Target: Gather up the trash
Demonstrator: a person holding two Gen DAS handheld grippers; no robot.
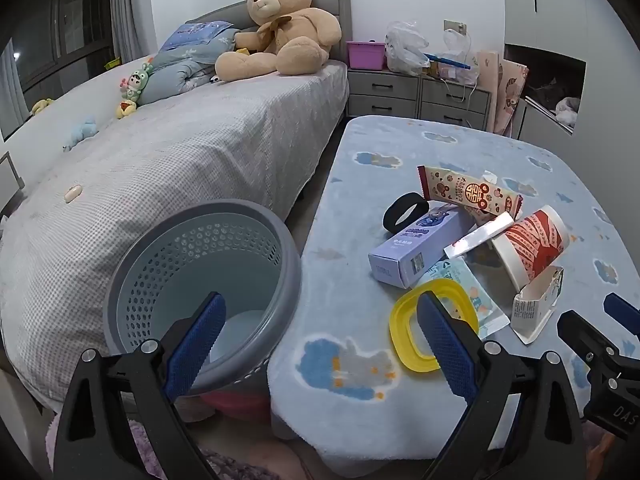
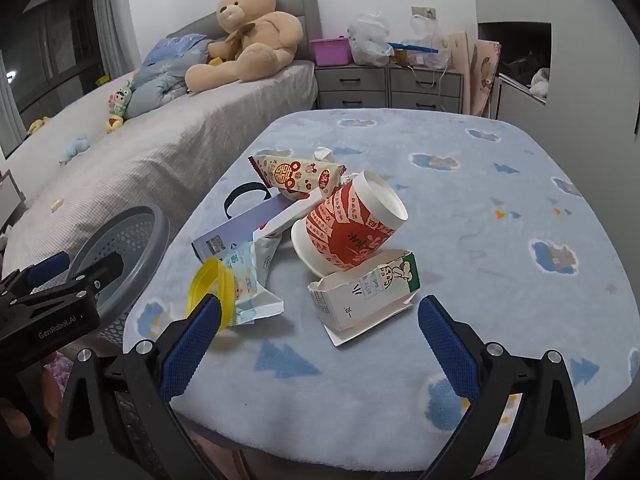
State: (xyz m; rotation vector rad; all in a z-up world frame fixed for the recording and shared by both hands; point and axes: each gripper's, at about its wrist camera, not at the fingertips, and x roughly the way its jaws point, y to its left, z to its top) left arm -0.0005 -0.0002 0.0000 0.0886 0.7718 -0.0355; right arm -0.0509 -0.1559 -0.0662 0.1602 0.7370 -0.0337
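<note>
A pile of trash lies on the blue-blanketed table [image 2: 460,208]: a red and white paper cup [image 2: 348,228] on its side, a torn white carton [image 2: 364,294], a yellow ring [image 2: 212,286], a purple box [image 1: 416,250], a snack wrapper [image 2: 298,174], a black band [image 1: 404,212] and a light blue packet [image 2: 250,284]. A grey perforated bin [image 1: 204,284] stands left of the table. My left gripper [image 1: 320,336] is open and empty, over the gap between bin and table. My right gripper [image 2: 320,340] is open and empty, just in front of the carton.
A bed [image 1: 180,152] with a teddy bear [image 1: 280,28] and small toys runs along the left. Grey drawers [image 1: 416,92] with bags and a pink box stand at the back. A cupboard [image 1: 560,40] is at the right.
</note>
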